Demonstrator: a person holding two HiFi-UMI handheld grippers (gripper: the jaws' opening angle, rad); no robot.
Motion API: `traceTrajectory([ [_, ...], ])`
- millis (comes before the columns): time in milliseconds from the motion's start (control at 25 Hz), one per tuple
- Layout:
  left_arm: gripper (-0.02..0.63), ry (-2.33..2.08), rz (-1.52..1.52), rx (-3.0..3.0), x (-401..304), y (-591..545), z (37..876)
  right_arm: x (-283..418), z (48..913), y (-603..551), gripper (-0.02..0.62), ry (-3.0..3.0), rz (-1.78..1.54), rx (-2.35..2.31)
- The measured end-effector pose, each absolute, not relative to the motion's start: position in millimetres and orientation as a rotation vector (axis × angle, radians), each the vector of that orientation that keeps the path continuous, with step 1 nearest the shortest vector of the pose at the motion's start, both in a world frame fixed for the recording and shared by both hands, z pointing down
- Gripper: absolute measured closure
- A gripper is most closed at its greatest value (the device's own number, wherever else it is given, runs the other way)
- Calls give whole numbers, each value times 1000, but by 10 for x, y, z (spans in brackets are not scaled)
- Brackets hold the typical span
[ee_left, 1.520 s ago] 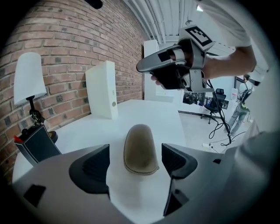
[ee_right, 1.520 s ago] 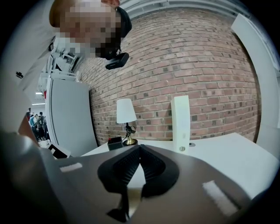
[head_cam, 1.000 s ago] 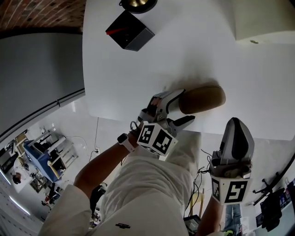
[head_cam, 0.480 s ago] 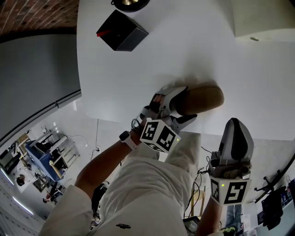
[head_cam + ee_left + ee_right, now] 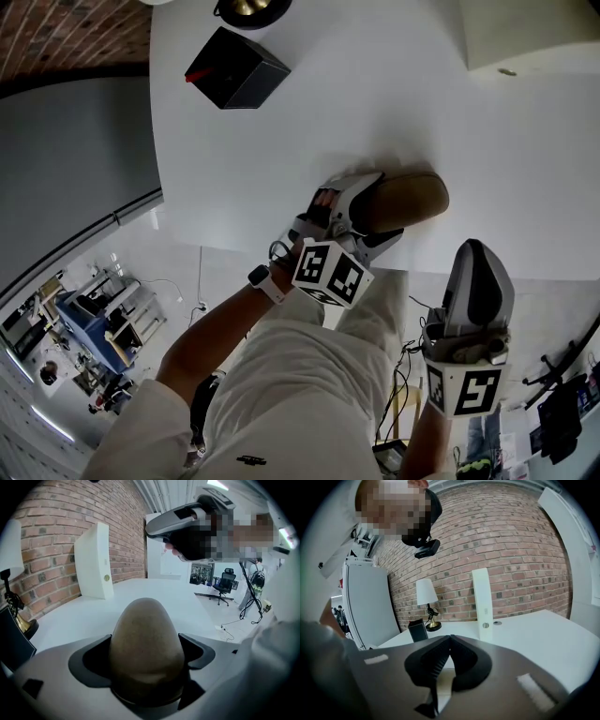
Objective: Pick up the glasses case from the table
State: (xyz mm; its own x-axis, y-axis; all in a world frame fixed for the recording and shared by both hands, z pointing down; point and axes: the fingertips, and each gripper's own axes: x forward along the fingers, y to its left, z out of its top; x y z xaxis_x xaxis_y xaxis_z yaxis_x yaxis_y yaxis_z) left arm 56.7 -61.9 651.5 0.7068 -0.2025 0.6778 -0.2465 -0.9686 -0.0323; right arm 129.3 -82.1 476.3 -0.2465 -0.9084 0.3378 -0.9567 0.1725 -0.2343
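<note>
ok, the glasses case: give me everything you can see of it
The glasses case is a tan-brown oblong shell with rounded ends and a matte, suede-like surface. No seam or hinge shows, and it looks closed. It lies near the front edge of the white table, long axis roughly along that edge. The left hand-held gripper has its jaws pressed on both sides of one end. I can't tell whether it rests on the table or is lifted clear.

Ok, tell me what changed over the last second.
The left gripper had its jaws open on either side of the near end of the glasses case; they have now closed onto it. The case still appears to lie on the table, not yet lifted. The right gripper stayed shut and empty, off the table's near edge.
</note>
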Motion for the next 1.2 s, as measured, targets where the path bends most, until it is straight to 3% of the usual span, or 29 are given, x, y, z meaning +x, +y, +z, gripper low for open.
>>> traceTrajectory([
  [1200, 216, -498, 1020, 2748, 435, -606, 6204, 1330, 4380, -544, 586, -2308, 519, 1912],
])
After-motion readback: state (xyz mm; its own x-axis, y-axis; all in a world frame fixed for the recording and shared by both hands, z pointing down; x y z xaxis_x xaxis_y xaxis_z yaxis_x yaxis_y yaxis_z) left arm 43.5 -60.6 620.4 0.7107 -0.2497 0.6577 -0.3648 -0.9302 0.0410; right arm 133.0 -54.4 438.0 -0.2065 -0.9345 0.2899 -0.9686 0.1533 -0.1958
